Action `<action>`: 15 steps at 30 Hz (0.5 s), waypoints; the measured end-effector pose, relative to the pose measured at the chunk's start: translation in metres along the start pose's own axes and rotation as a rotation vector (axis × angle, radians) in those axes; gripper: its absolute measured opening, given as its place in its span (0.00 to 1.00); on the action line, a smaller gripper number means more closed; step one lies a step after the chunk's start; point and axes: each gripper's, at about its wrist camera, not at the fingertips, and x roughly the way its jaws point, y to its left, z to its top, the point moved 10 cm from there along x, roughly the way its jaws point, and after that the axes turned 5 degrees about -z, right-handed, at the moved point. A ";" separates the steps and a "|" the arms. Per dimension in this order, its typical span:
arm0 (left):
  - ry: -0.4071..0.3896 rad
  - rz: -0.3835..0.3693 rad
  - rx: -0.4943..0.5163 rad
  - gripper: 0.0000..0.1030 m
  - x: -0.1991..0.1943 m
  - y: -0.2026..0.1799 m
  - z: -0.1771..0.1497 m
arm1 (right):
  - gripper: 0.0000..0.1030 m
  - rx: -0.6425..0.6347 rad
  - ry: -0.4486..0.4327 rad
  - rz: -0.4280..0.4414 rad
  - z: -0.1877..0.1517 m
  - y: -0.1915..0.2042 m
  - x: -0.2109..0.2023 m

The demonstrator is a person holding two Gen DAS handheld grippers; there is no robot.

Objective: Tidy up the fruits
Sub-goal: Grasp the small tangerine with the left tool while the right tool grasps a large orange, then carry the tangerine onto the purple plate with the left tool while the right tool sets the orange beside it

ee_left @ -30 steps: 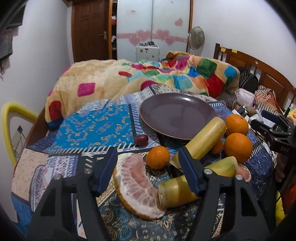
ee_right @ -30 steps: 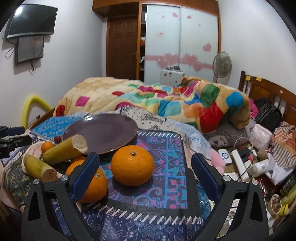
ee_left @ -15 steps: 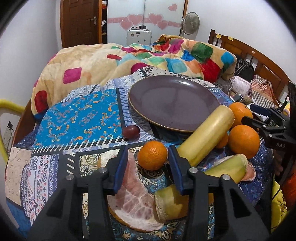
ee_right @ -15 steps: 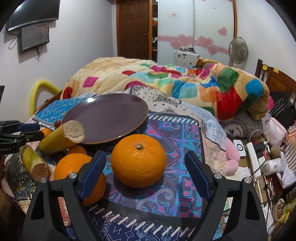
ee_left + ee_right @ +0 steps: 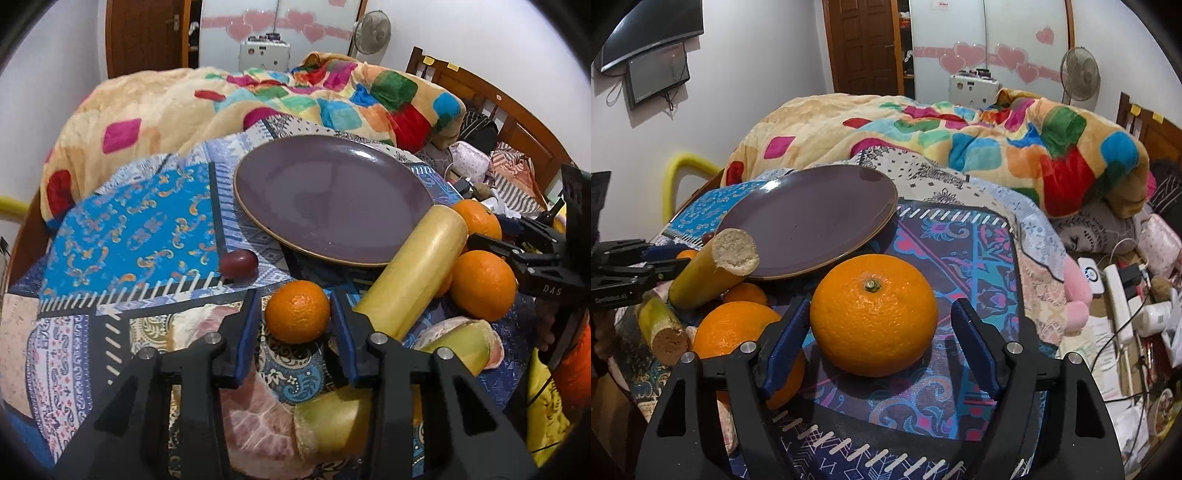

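A small orange point(image 5: 297, 311) sits between the fingers of my left gripper point(image 5: 295, 325), whose jaws stand close on both sides of it; contact is not clear. A large orange point(image 5: 873, 314) sits between the open fingers of my right gripper point(image 5: 877, 347), with a gap on the right side. An empty purple plate point(image 5: 332, 195) lies behind, also in the right wrist view point(image 5: 812, 221). Two sugarcane pieces point(image 5: 413, 273) point(image 5: 458, 347), two more oranges point(image 5: 482, 284) point(image 5: 476, 218), a pomelo wedge point(image 5: 255, 421) and a dark red fruit point(image 5: 239, 263) lie around.
All rests on patterned cloths point(image 5: 129, 236) over a bed. A colourful blanket point(image 5: 258, 99) is heaped behind. Clutter with cables and a power strip point(image 5: 1119, 295) lies at the right. A yellow rail point(image 5: 674, 173) is at the left.
Both grippers moved forward and narrowed: the left around the small orange, the right around the large orange.
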 end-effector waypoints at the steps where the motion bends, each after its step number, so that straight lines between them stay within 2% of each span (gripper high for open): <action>1: 0.000 -0.001 -0.002 0.35 0.000 0.000 0.000 | 0.65 -0.006 -0.001 0.008 0.000 0.002 -0.001; 6: -0.013 0.026 0.018 0.34 -0.004 -0.003 0.001 | 0.63 -0.011 -0.006 0.001 0.000 0.004 -0.002; 15: -0.133 0.064 0.062 0.34 -0.045 -0.008 0.032 | 0.63 -0.011 -0.037 -0.012 0.012 0.004 -0.012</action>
